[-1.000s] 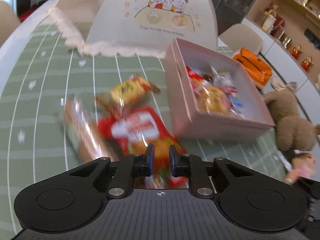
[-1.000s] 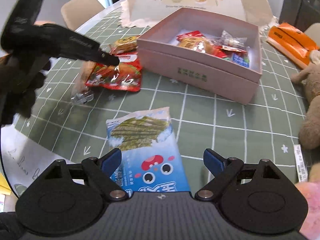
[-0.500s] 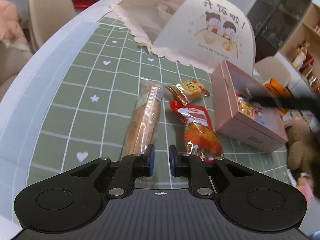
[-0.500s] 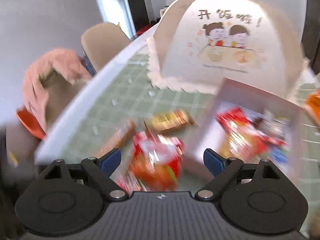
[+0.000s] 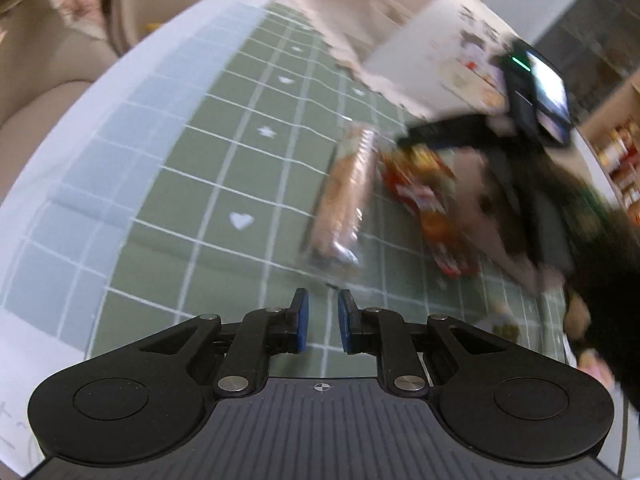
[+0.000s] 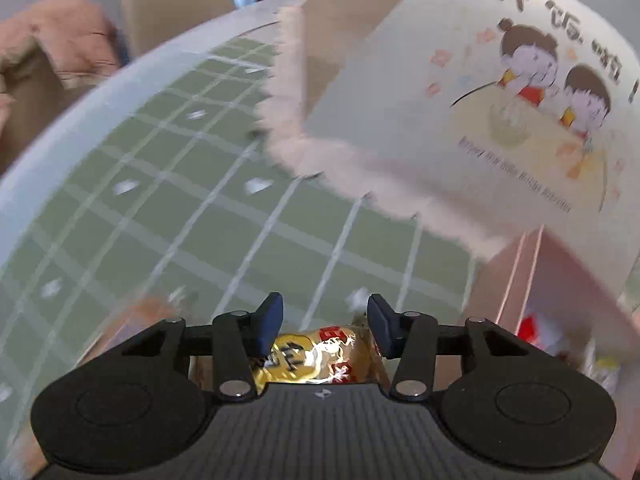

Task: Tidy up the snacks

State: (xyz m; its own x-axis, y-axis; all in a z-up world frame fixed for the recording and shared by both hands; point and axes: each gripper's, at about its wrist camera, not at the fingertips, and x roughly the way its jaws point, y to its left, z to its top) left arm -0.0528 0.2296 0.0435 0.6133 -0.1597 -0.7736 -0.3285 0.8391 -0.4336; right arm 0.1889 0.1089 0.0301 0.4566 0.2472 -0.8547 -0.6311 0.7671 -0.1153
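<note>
In the right wrist view my right gripper is partly open, its fingers on either side of a small yellow and red snack packet lying on the green grid mat; no grip shows. The pink box with snacks inside is at the right edge. In the left wrist view my left gripper is nearly shut and empty, low over the mat. Ahead of it lie a long clear-wrapped biscuit pack and a red snack bag. The right gripper reaches in there, blurred.
A white folding food cover with a cartoon of two children stands at the back of the table. The table's white rim curves at the left, with beige chairs beyond it.
The right gripper swung down to the yellow packet and its fingers narrowed around it. The left gripper pulled back from the red bag and biscuit pack toward the table's left.
</note>
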